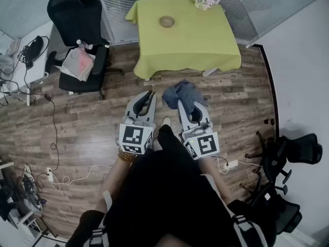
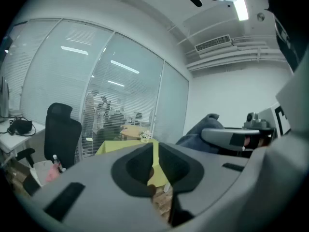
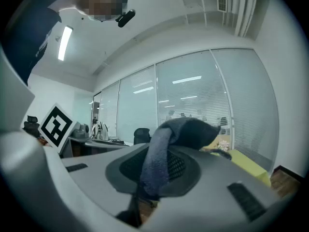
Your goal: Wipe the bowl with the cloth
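Note:
A small tan bowl (image 1: 166, 21) sits on a table with a lime-green cloth cover (image 1: 195, 40), well ahead of both grippers. My right gripper (image 1: 191, 108) is shut on a blue-grey cloth (image 1: 180, 94), which bunches over its tips. In the right gripper view the cloth (image 3: 186, 132) drapes from between the jaws of that gripper (image 3: 159, 163). My left gripper (image 1: 146, 99) is held level beside it, its jaws together with nothing in them. The left gripper view shows its jaws (image 2: 155, 151) nearly touching, with the green table (image 2: 113, 148) beyond and the cloth (image 2: 200, 134) to the right.
A black office chair (image 1: 77, 19) with a pink-and-white bundle (image 1: 78, 63) stands left of the table. A small flower pot (image 1: 204, 0) sits at the table's far corner. Cables (image 1: 54, 138) trail over the wooden floor at left. More chairs (image 1: 288, 153) stand at right, glass partitions behind.

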`<action>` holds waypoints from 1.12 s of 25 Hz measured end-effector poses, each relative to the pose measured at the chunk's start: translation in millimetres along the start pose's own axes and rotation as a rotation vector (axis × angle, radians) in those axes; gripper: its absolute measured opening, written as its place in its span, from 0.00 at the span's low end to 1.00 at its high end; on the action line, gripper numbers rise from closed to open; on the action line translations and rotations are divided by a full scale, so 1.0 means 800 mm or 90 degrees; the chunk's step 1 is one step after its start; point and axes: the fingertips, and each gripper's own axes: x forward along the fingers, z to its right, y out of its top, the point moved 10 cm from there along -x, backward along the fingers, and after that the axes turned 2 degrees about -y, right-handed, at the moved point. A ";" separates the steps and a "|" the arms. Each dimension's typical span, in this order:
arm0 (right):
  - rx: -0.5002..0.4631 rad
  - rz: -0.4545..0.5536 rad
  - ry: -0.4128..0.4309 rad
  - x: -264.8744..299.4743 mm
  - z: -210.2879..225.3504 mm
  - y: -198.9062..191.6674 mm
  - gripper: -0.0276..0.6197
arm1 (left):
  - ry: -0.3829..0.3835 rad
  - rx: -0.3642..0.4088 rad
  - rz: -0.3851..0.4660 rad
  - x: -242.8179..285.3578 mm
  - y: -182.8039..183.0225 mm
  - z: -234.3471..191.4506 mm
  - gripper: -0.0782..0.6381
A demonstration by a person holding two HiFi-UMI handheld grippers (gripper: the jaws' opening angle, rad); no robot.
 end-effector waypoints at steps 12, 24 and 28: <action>0.076 -0.030 0.009 0.058 0.171 -0.029 0.11 | 0.005 0.036 -0.063 0.151 0.007 0.026 0.17; 0.096 -0.082 0.011 0.123 0.271 -0.032 0.12 | 0.023 0.000 -0.080 0.257 0.004 0.003 0.17; 0.099 -0.122 0.010 0.161 0.287 -0.041 0.12 | 0.023 -0.005 -0.079 0.298 0.007 -0.034 0.17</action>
